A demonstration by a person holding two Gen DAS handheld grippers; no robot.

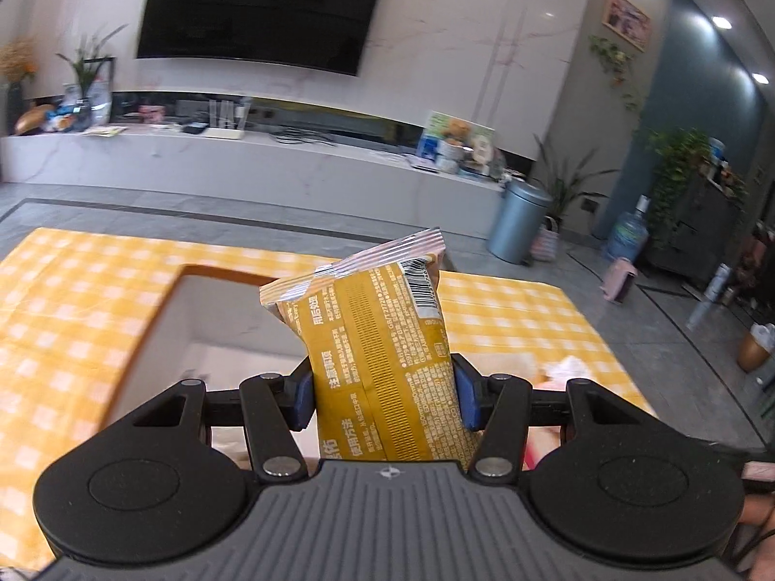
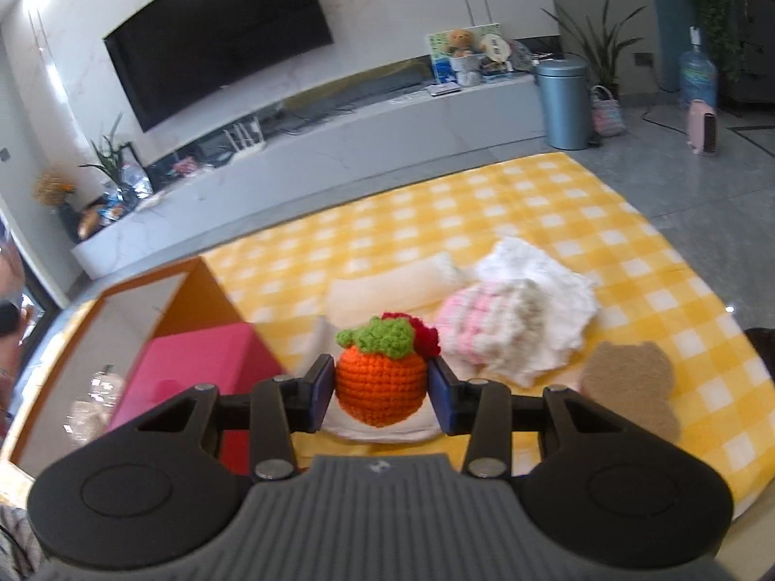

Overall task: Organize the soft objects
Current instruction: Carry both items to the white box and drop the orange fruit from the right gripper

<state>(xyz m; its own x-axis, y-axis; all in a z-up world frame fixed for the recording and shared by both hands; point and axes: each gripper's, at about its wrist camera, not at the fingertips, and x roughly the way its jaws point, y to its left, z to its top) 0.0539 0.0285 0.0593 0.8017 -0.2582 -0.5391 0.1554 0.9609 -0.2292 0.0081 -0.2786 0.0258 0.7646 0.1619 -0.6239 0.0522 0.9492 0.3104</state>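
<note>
Left tool [image 1: 385,399]: clamped on one yellow snack packet [image 1: 382,353], upright, raised over open storage box [image 1: 169,310] on yellow checked tabletop [image 1: 72,290].

Right tool [image 2: 381,389]: closed on one crocheted orange fruit [image 2: 380,382] with green top, above the cloth, box to its left holding a pink block [image 2: 193,368].

Still loose, left to right: one cream pad [image 2: 387,290], one pink-and-white knit [image 2: 484,324], one white fluffy cloth [image 2: 547,290], one brown bear-shaped pad [image 2: 629,382].

Risks, judged: packet gripped low, liable to flop or slide out; round fruit liable to squirt from pads if squeezed off-centre.
</note>
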